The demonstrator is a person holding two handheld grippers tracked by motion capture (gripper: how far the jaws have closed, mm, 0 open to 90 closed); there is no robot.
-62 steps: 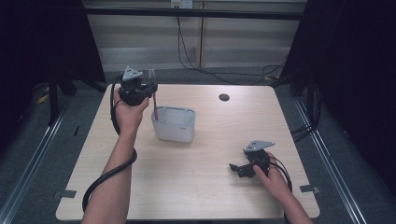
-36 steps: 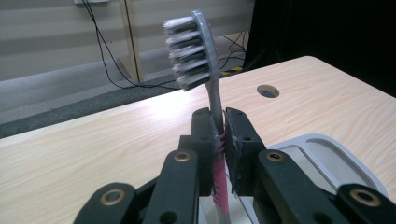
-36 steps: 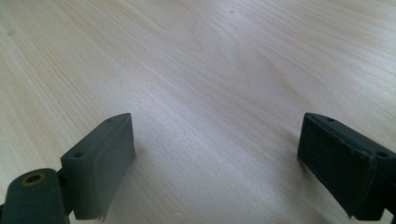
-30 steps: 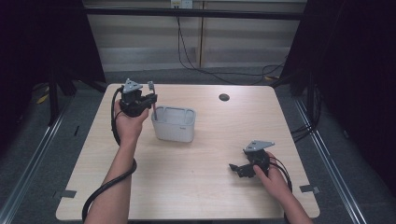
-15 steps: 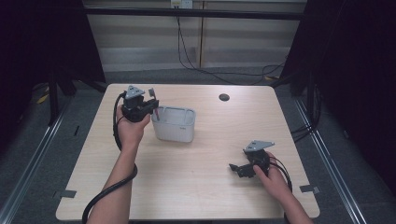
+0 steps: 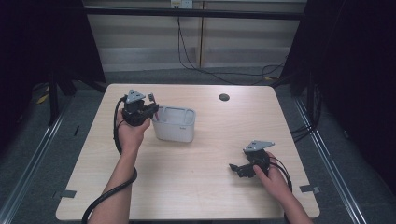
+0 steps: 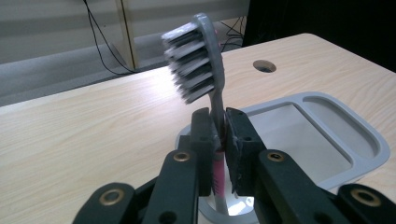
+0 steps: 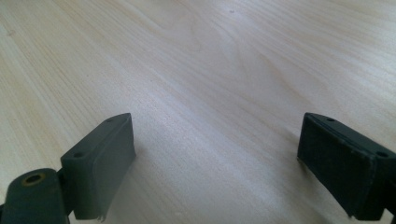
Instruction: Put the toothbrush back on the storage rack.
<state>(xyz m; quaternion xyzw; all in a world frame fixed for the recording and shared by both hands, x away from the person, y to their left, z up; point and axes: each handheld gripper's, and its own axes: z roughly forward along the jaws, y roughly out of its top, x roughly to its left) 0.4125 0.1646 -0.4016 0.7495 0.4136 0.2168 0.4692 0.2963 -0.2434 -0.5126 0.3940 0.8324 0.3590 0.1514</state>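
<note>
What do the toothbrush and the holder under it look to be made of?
Toothbrush: seemingly plastic, with a smooth grey neck, a pink lower handle and dark layered bristles that look synthetic. Holder: probably moulded plastic or matte ceramic; pale grey, with rounded edges and an even, seamless surface, so the look leaves it open.

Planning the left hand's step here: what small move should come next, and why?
Probably lower it straight down: the left gripper is shut on the grey-bristled toothbrush, upright with its pink handle end at the round hole of the pale grey plastic holder.
</note>
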